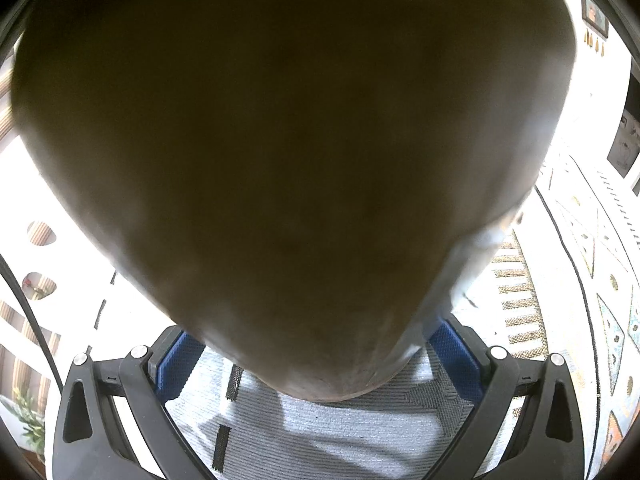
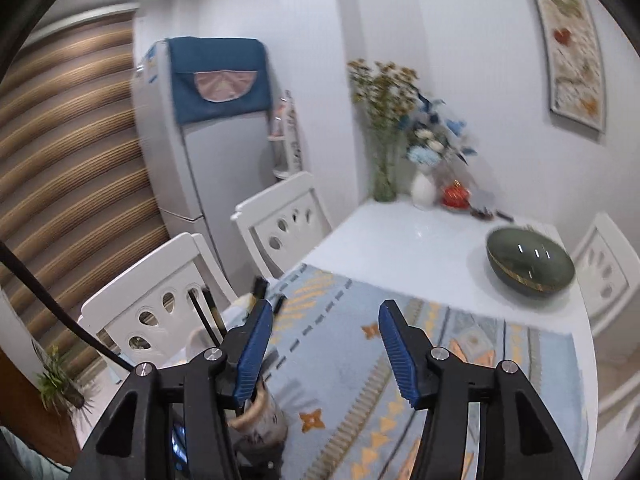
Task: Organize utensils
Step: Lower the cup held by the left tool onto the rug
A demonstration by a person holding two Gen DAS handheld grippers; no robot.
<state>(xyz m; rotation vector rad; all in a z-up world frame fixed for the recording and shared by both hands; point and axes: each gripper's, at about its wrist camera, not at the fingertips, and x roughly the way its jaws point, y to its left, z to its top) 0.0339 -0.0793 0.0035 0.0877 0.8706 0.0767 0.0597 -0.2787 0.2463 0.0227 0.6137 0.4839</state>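
Hovering your right gripper (image 2: 326, 344) over the patterned mat (image 2: 400, 360), jaws parted with nothing between them.

Your utensil holder (image 2: 260, 424) stands just left of that gripper's left finger, dark chopsticks (image 2: 208, 316) poking up beside the white chair (image 2: 160, 300); the green bowl (image 2: 530, 266) sits well beyond on the tabletop (image 2: 400, 240). Your left gripper (image 1: 320, 364) grasps a big brown object (image 1: 288, 160) that fills its view, pads against both sides.
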